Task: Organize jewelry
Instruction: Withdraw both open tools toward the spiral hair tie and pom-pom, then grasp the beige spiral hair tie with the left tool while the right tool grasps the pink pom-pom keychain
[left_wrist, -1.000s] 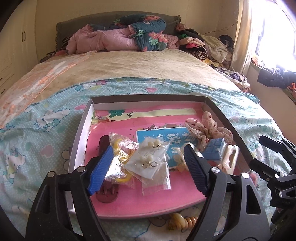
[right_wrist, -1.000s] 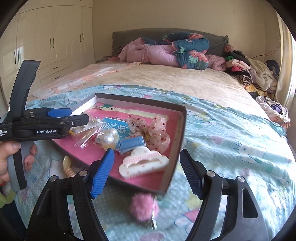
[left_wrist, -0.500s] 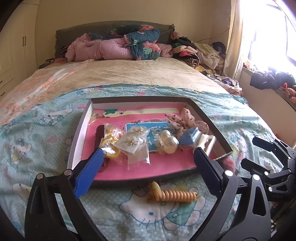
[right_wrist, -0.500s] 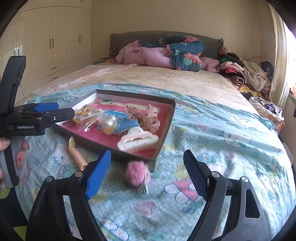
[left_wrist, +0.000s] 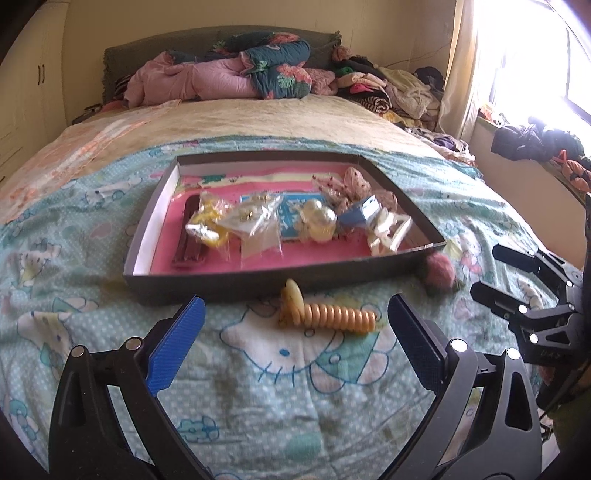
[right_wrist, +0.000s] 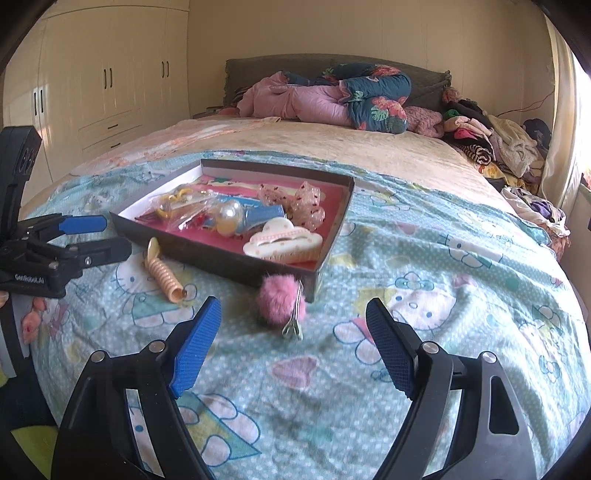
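A dark shallow box (left_wrist: 236, 283) (right_wrist: 332, 229) with a pink floor lies on the bed. It holds bagged earrings (left_wrist: 258, 218), a white claw clip (right_wrist: 282, 242), a dotted bow (right_wrist: 304, 201) and other small pieces. A yellow spiral hair tie (left_wrist: 328, 314) (right_wrist: 164, 275) lies on the blanket before the box. A pink pompom clip (right_wrist: 282, 301) (left_wrist: 437, 271) lies at the box's near right corner. My left gripper (left_wrist: 293, 343) is open and empty, just short of the spiral tie. My right gripper (right_wrist: 293, 349) is open and empty, just short of the pompom clip.
The box rests on a teal cartoon-print blanket (right_wrist: 424, 295) over a beige bedspread. Folded quilts (left_wrist: 236, 74) and piled clothes (right_wrist: 491, 140) lie at the head of the bed. A wardrobe (right_wrist: 103, 74) stands on the left, a window (left_wrist: 535, 55) on the right.
Both grippers have drawn back from over the box toward the foot of the bed. The spiral tie and pompom clip now lie in front of the open jaws.
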